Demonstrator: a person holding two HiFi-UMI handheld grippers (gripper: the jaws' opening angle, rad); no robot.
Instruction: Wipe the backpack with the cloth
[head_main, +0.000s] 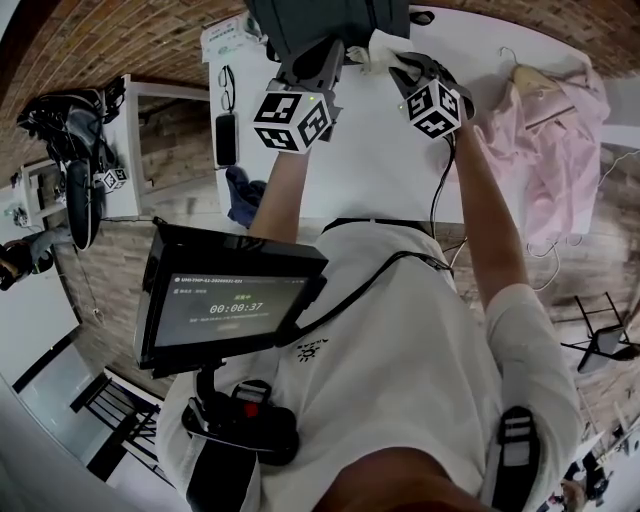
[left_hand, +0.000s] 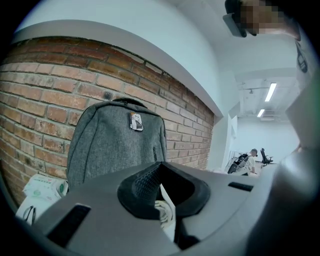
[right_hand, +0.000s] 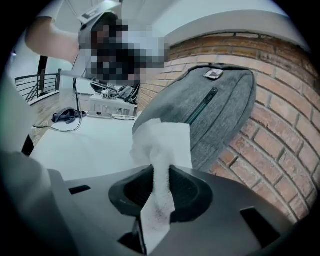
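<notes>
Here the right tool (right_hand: 159, 186) pinches fuzzy white cloth (right_hand: 167, 142) near the grey woven backpack (right_hand: 222, 107); left tool (left_hand: 164, 192) spread.

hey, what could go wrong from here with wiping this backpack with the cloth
1. The backpack stands upright against the brick wall with no gripper on it. A sideways wipe may tip or slide it, perhaps into the tissue pack beside it.
2. The right gripper pinches only a narrow bunch of the cloth. Drag on the fabric could pull it free, or the hard jaws might scrape the zipper.
</notes>
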